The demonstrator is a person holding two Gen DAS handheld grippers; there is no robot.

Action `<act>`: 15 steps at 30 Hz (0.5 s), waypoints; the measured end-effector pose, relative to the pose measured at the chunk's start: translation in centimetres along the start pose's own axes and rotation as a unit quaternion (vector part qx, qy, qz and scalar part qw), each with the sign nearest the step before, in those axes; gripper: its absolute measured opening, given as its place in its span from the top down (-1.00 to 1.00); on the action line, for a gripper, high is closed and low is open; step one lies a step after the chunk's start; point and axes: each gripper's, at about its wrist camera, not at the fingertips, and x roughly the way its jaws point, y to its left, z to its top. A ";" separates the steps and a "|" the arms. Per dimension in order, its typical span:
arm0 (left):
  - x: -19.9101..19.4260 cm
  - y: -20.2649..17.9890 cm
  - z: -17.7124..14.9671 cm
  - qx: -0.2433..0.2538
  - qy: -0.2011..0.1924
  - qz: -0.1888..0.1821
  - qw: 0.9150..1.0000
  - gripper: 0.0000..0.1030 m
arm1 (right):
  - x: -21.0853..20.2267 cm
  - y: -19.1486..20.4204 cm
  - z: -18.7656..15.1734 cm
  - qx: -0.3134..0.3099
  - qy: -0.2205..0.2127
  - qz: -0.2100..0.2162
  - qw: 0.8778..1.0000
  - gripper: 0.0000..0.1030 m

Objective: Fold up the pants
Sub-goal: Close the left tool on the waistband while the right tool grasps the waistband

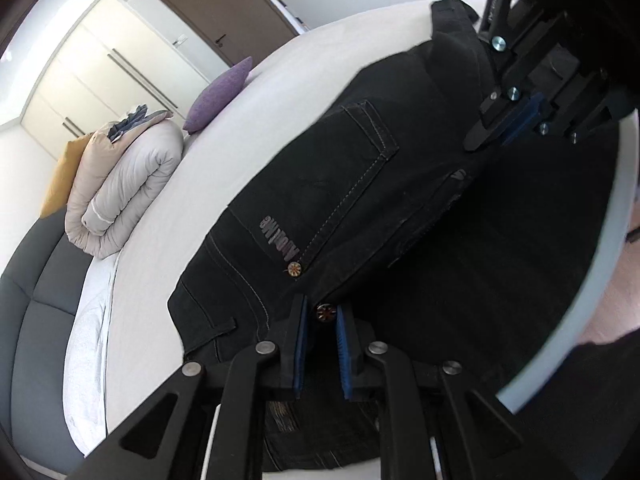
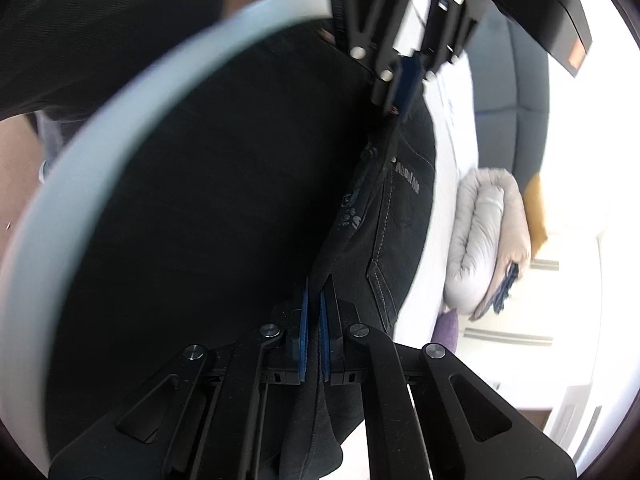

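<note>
Black jeans (image 1: 340,184) draped over the white bed (image 1: 160,280), stretched between 2 claws. Left claw (image 1: 322,320) pinching the waistband beside a rivet. Right claw (image 2: 314,312) pressed together on a fabric fold just ahead.

Matt black denim pants (image 1: 340,184)

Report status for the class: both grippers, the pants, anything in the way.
Left gripper shut on the black pants at a rivet; right gripper shut on a fabric edge. Pants on the bed. Nothing in the way.
</note>
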 end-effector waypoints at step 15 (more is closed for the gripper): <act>-0.9 -0.5 -2.4 0.015 0.018 -0.013 1.000 0.72 | -1.3 1.7 3.6 0.015 -0.022 0.040 0.999 0.92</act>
